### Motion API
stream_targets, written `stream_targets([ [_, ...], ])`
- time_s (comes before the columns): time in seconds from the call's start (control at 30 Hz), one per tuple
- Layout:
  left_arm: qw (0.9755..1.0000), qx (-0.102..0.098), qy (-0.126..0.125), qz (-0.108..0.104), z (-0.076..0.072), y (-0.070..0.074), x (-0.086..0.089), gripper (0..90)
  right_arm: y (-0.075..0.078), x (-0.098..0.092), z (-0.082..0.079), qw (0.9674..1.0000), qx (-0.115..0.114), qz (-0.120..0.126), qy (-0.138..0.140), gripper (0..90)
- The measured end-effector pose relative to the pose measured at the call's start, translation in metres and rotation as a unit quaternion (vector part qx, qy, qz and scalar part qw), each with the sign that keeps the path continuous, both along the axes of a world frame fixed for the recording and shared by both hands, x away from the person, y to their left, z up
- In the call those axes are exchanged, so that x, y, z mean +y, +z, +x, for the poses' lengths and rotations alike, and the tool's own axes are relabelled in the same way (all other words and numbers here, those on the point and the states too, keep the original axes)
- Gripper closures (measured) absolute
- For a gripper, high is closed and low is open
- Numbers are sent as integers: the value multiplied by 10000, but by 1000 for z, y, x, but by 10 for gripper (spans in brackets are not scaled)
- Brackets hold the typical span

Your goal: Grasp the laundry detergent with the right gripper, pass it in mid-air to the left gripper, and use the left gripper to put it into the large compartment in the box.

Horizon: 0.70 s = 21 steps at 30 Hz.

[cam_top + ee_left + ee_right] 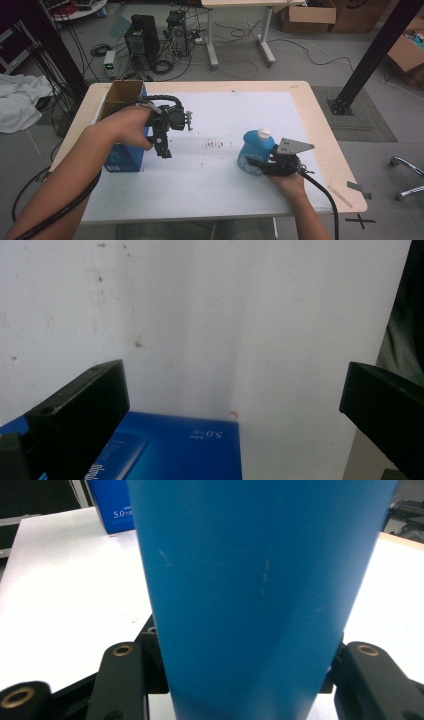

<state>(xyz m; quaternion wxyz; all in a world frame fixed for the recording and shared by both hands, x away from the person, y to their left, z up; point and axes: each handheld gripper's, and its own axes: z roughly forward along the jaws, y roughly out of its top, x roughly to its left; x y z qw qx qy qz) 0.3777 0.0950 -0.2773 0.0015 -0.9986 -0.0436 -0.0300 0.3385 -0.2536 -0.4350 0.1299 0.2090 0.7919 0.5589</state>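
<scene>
A pale wooden surface (320,115) with rounded corners carries a large white sheet (225,185) that covers most of its top and bears a patch of small dark marks near the middle. On the sheet's left edge stands an open-topped blue cardboard box (122,157) with a brown inside; in the right gripper view its blue side with white print shows at the far left (114,505), and in the left gripper view its blue face lies low between the jaws (185,450).

On the right side of the sheet stands an upright blue plastic bottle (256,147) with a white cap. The right gripper (257,164), held by the person's right hand (289,184) and topped by a grey three-cornered plate, has its jaws closed against the bottle's lower body from the near right; in the right gripper view the blue body (260,595) sits wedged between the black jaw arms.

The left gripper (165,150), held in the left hand (131,125), hangs just right of the box, pointing down at the sheet, jaws spread wide and holding nothing. A black cable trails back along the left forearm.
</scene>
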Motion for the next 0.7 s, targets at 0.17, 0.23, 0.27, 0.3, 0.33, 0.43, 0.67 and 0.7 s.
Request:
stream_targets([
  [0.17, 10000, -24, -31, -50, -1, 3, -1, 1, 4, -1, 0, 10000, -22, -29, -36, 449],
  [0.23, 10000, -17, -39, -40, -1, 3, -2, 1, 9, -1, 0, 10000, -7, -65, -24, 449],
  [0.27, 10000, -25, -47, -43, -2, 3, -2, 1, 12, -1, 0, 10000, -3, -70, 19, 449],
  [0.3, 10000, -26, -52, -35, -2, 4, -3, 1, 15, -1, -1, 9999, -23, -73, 71, 449],
  [0.33, 10000, -32, -64, -27, -3, 5, -4, 1, 20, 1, -1, 9998, -35, -112, 128, 449],
  [0.43, 9999, -12, -116, -45, -5, 7, -7, 1, 31, 9, -4, 9992, -152, -228, 293, 450],
  [0.67, 9997, -24, -255, -13, -13, 12, -15, 1, 49, 40, -7, 9951, -248, -335, 898, 455],
  [0.7, 9996, -23, -283, 1, -14, 13, -16, 1, 50, 45, -8, 9944, -264, -342, 966, 455],
])
